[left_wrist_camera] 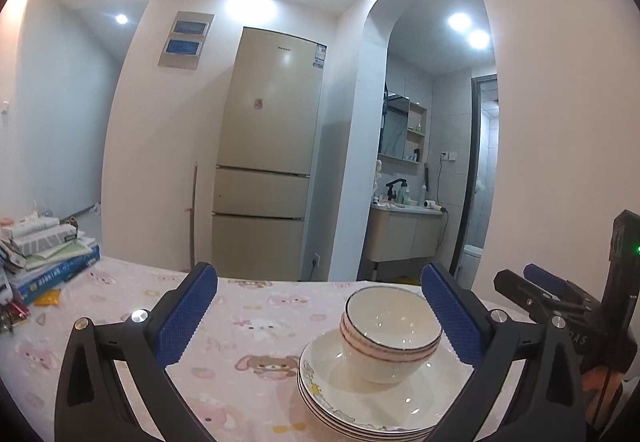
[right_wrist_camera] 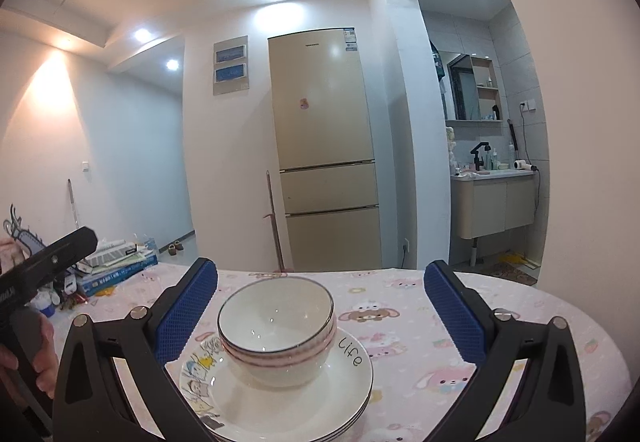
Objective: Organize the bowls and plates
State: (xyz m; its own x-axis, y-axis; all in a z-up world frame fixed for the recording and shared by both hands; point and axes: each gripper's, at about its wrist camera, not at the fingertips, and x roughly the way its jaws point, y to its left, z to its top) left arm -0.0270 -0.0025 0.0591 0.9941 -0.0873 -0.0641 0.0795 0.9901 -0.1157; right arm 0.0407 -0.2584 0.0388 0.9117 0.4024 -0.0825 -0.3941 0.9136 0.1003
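two bowls (right_wrist_camera: 276, 330) between spread right fingers (right_wrist_camera: 188, 314), untouched

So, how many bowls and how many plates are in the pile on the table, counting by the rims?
Bowls: 3, nested
Plates: 3, as far as the rims show
Total: 6

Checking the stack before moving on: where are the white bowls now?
The nested white ceramic bowls sit on the stacked white plates, on the pink cartoon tablecloth, in front of the beige fridge.
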